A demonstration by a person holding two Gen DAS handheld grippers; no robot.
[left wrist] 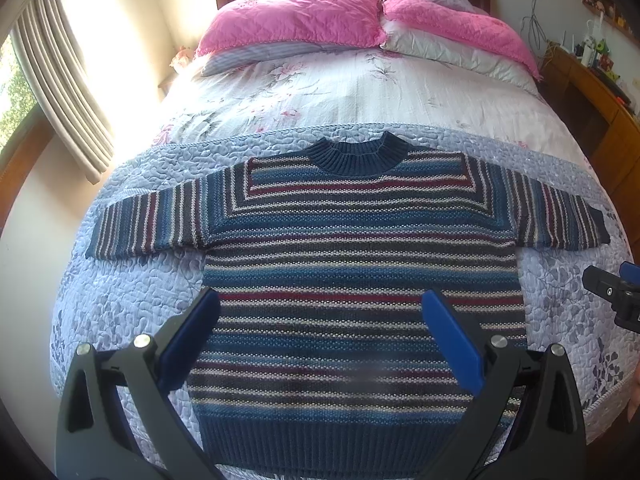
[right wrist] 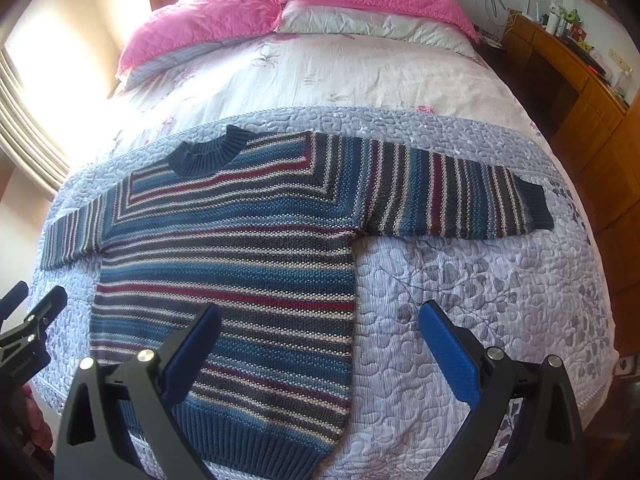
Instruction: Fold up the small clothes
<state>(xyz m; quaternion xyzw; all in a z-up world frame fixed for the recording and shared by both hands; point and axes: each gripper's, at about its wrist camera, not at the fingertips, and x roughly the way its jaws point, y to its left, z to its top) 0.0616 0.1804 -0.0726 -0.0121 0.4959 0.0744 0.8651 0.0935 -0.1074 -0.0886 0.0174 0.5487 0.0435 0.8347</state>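
Currently the striped sweater (left wrist: 360, 264) lay flat and face up on the quilt (left wrist: 132, 300) at the foot of the bed, collar (left wrist: 358, 156) toward the pink pillows (left wrist: 292, 20), both sleeves spread straight out to the sides. No fold had been made yet, by the look of it.

Left gripper (left wrist: 320, 340) hovered over the lower body of the sweater, jaws spread wide, holding nothing. Right gripper (right wrist: 320, 344) hung over the sweater's right side edge and the bare quilt beside it, jaws likewise released and empty.

Handling judgement: thick knit, soft and limp, probably of moderate weight for a small garment. It should drape and sag when lifted, not hold a shape. The textured knit looked grippy against the pads, so slip seemed unlikely; stretching under a one-point pull seemed the bigger risk.

Suggested holds: the right sleeve (right wrist: 452, 196) at its ribbed cuff (right wrist: 536, 208), where the knit is doubled and firm, and the ribbed hem (left wrist: 340, 440) at its corners. Pinching too deep could catch the quilt with the sweater.
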